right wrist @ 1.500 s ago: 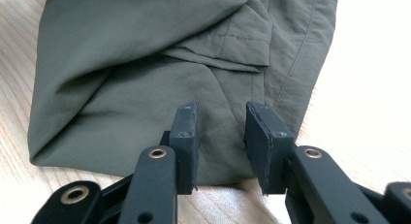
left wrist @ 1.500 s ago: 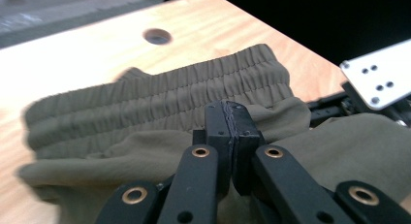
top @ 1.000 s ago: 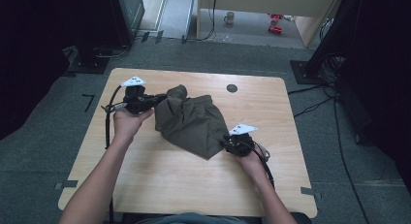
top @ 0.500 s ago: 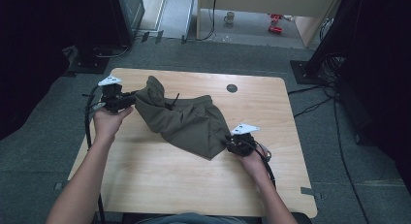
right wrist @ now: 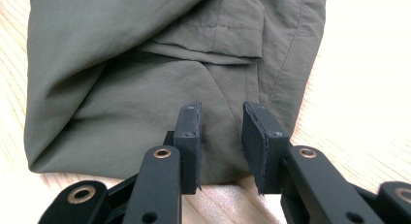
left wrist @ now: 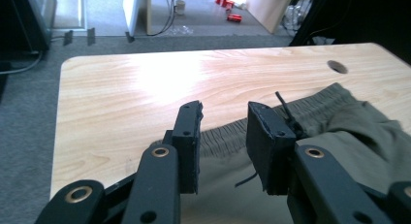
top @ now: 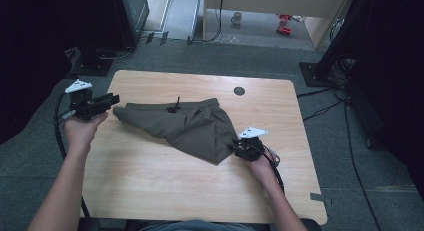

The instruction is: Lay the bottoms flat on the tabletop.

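shorts [top: 187, 128]: spread flat on the bench [top: 150, 191] – between both grippers
left hand-held gripper [top: 114, 98]: jaws just opening, apart at the waistband's end, gripping nothing
right hand-held gripper [top: 235, 150]: jaws apart – hem cloth between, grip unclear

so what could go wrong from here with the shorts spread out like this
The left claw has just been opening, with a gap at the waistband, so that end may slacken and bunch. The right claw straddles the shorts at the hem without pinching; a pull there might slip off. The drawstring could snag.
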Tool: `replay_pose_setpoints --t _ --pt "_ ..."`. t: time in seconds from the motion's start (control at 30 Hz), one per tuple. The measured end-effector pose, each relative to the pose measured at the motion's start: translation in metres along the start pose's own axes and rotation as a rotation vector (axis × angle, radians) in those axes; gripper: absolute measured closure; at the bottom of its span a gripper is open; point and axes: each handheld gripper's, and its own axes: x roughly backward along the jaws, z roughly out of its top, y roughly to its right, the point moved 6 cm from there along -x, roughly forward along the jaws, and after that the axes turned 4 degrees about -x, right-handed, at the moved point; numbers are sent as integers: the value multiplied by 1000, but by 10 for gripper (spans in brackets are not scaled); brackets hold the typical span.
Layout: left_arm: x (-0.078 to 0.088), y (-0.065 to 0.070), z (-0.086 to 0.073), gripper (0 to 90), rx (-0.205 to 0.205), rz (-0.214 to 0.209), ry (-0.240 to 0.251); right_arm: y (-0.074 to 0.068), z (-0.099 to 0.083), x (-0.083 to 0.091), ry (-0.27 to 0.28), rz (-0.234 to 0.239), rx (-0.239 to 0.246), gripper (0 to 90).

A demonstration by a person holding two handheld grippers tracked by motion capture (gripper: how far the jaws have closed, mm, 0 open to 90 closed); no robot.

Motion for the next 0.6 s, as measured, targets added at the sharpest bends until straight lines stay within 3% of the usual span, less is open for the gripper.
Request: replay_pose_setpoints --t 0.23,0.4,0.47,0.6 --pt "-8 19 -13 647 -32 -43 -47 1 2 0 -1 19 -62 666" --pt "-25 33 -31 640 -36 -75 -89 0 9 6 46 7 -54 666" --pt "-31 36 -38 640 -30 -86 -95 0 14 6 14 20 -70 651" --pt "-40 43 -52 643 -24 -118 -129 -3 20 5 35 21 -60 635"
